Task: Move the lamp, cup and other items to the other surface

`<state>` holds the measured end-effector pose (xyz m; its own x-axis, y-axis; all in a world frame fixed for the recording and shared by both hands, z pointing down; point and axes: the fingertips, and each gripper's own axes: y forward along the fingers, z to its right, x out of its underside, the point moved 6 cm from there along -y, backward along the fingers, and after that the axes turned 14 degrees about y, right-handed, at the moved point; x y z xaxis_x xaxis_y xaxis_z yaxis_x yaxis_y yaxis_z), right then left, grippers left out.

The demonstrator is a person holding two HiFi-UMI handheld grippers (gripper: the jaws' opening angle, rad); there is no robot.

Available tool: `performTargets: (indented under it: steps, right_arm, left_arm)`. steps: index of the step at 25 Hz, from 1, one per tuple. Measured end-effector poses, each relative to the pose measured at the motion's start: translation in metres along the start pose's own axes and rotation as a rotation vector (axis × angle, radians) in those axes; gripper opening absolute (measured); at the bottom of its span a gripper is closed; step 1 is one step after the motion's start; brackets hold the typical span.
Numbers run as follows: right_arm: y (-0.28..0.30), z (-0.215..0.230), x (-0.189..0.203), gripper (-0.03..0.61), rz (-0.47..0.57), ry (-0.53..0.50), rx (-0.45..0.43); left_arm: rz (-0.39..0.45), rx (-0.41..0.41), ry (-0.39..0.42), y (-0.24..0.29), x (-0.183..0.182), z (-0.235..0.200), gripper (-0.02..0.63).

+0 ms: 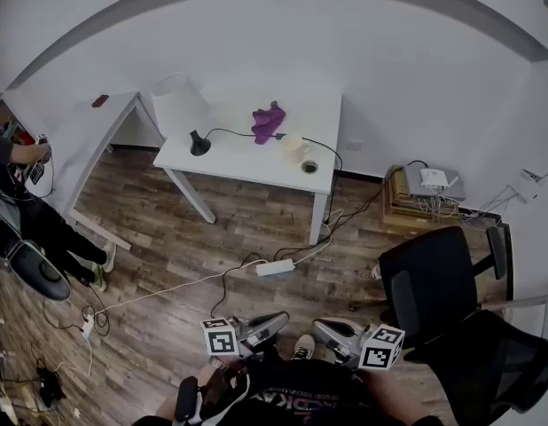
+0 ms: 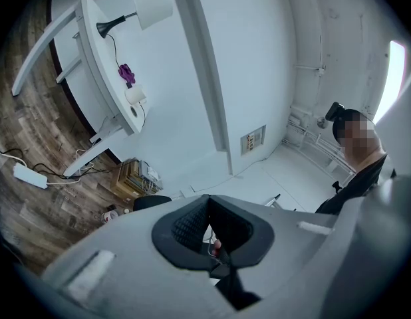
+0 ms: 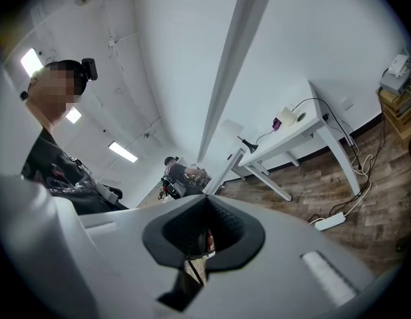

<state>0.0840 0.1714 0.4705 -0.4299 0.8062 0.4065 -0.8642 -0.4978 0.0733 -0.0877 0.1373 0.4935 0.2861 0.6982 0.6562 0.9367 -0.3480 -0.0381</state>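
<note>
Wood-plank floor [image 1: 212, 229] and white walls are shown. One white bench [image 1: 247, 165] is set against the far wall, with a second bench [image 1: 83, 131] at its left, apart. A black chair [image 1: 429, 287] is placed at right. On the white bench the lamp [image 1: 179, 106] is stood at the left end, a purple cloth [image 1: 269, 121] near the middle, the cup [image 1: 292, 145] just right of it, and a small dark ring [image 1: 309, 167] by the front edge. Left tongs [image 1: 281, 318] and right tongs [image 1: 320, 328] are held low, well apart from the bench. Both pairs are pressed together, empty.
</note>
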Motion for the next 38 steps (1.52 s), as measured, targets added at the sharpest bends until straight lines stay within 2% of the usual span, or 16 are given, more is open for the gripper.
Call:
performTargets:
  steps: [15, 19, 28, 38]
  right_arm:
    - [0.025, -0.003, -0.002, 0.004, -0.028, 0.028, -0.042]
    - [0.036, -0.004, -0.007, 0.023, -0.011, 0.026, -0.042]
    - [0.083, -0.008, -0.023, 0.041, 0.02, 0.007, -0.019]
    - [0.17, -0.008, -0.047, 0.059, 0.036, -0.004, 0.01]
  left_arm:
    - [0.04, -0.047, -0.015, -0.026, -0.011, -0.002, 0.003]
    - [0.044, -0.048, -0.01, -0.035, -0.021, -0.007, 0.003]
    - [0.04, -0.019, 0.005, -0.056, -0.061, -0.033, 0.003]
    - [0.036, -0.009, 0.008, -0.098, -0.119, -0.084, 0.003]
